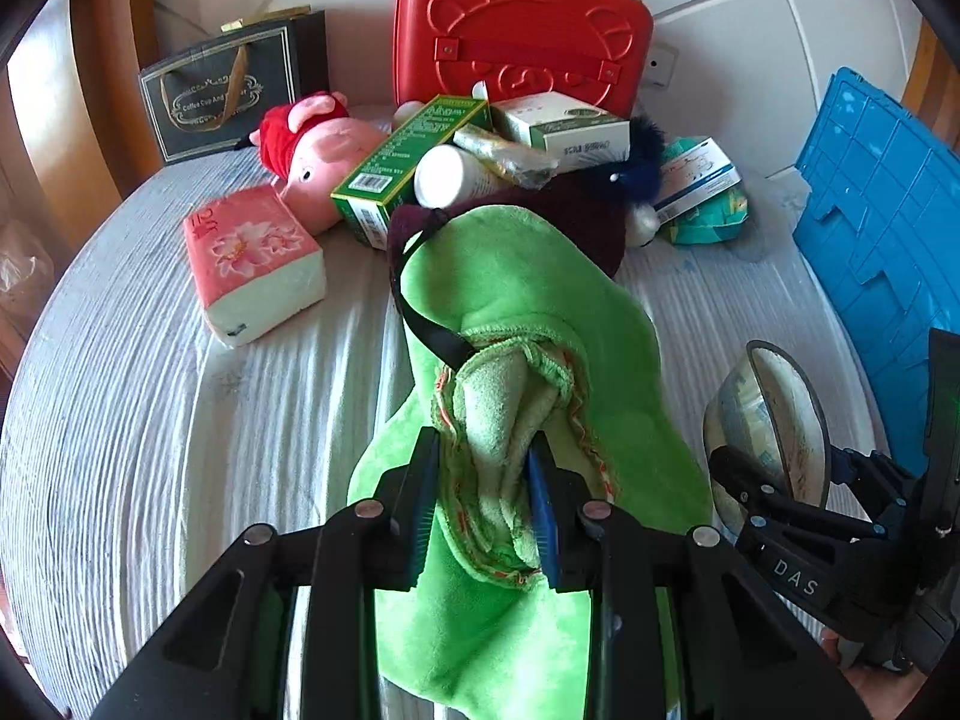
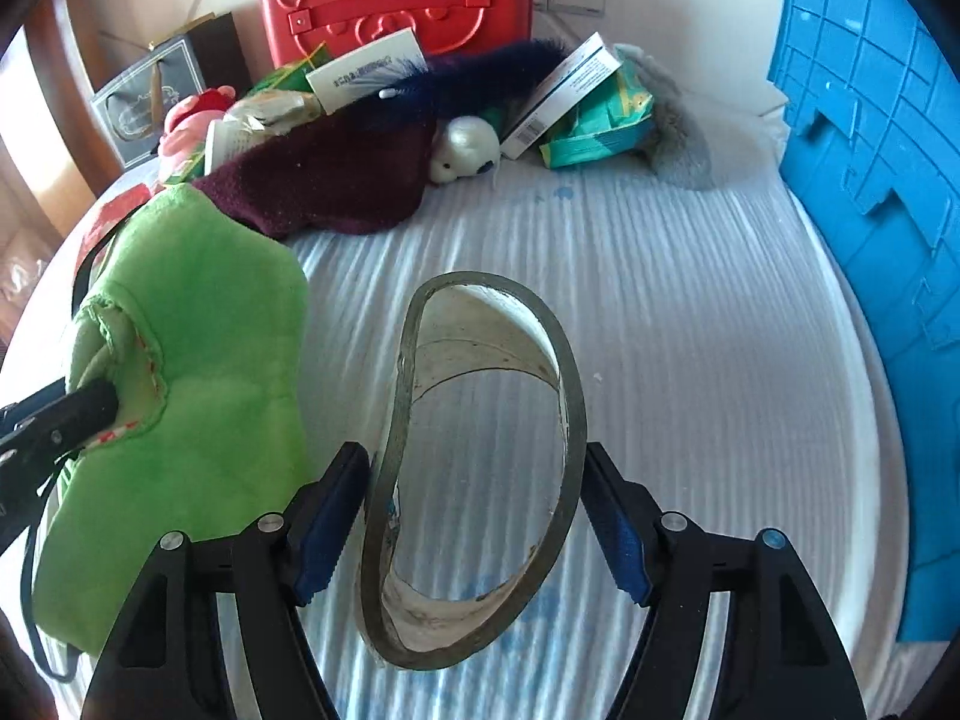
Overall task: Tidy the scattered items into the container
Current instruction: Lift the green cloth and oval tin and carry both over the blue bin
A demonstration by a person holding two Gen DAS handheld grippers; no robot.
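**Two loads in hand, the crate off to the right**

Both hand-held grippers are loaded. The left hand-held gripper [image 1: 486, 450] is closed as far as it goes on a bunched fold of the bright green fleece cloth with a black strap [image 1: 516, 276]. The rest of the cloth trails forward over the white ribbed bed cover [image 2: 690, 300].

The right hand-held gripper [image 2: 474, 462] stands fairly wide, with the nearly spent roll of clear packing tape [image 2: 575, 420] upright between its pads. Both pads seem to press on the rim, and the ring reads as a tall oval whose long axis runs forward, away from the fingers.

The blue ribbed plastic crate [image 2: 870, 120] is the container, I judge. Only its moulded wall shows, so I cannot tell where its opening faces.

- **Tape roll:** nearer the crate, with bare bed cover between the two. The crate lies to the roll's right and a little ahead.
- **Green cloth:** just beside the roll, on the side away from the crate.
- **Remaining clutter:** the boxes, the pink plush pig [image 1: 324, 150] and the red hard case with a bear relief [image 1: 522, 36] lie well apart from the crate, on its left, towards the back.

The right hand is therefore closer and should probably go first. It would swing right towards the crate and clear the wall before letting go. The left would follow across the same gap, and its trailing cloth could drag.
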